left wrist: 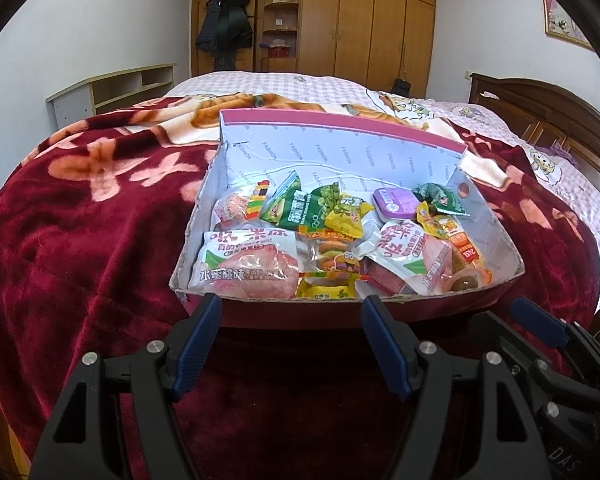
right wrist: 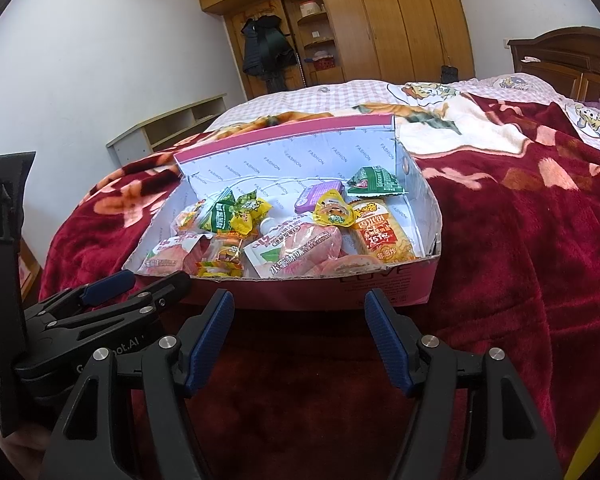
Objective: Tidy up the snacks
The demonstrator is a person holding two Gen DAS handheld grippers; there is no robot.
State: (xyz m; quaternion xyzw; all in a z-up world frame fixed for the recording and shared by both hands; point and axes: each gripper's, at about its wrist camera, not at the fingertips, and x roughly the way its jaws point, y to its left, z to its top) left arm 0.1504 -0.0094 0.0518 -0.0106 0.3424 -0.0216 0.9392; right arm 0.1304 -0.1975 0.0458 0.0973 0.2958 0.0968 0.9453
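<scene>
A pink cardboard box (left wrist: pixel 340 152) with a white printed lining sits on the bed and holds several packaged snacks: a pink peach jelly pouch (left wrist: pixel 244 268), green packets (left wrist: pixel 300 210), a purple tin (left wrist: pixel 394 202) and yellow candies. The box also shows in the right wrist view (right wrist: pixel 320 152). My left gripper (left wrist: pixel 292 314) is open and empty, just short of the box's near wall. My right gripper (right wrist: pixel 300 308) is open and empty, also just before the near wall. The right gripper shows at the right in the left wrist view (left wrist: pixel 536 320).
A dark red floral blanket (left wrist: pixel 80 220) covers the bed. A wooden headboard (left wrist: pixel 548 112) stands at the right, a wardrobe (left wrist: pixel 360 20) at the back, and a low shelf unit (left wrist: pixel 112 92) at the left by the wall.
</scene>
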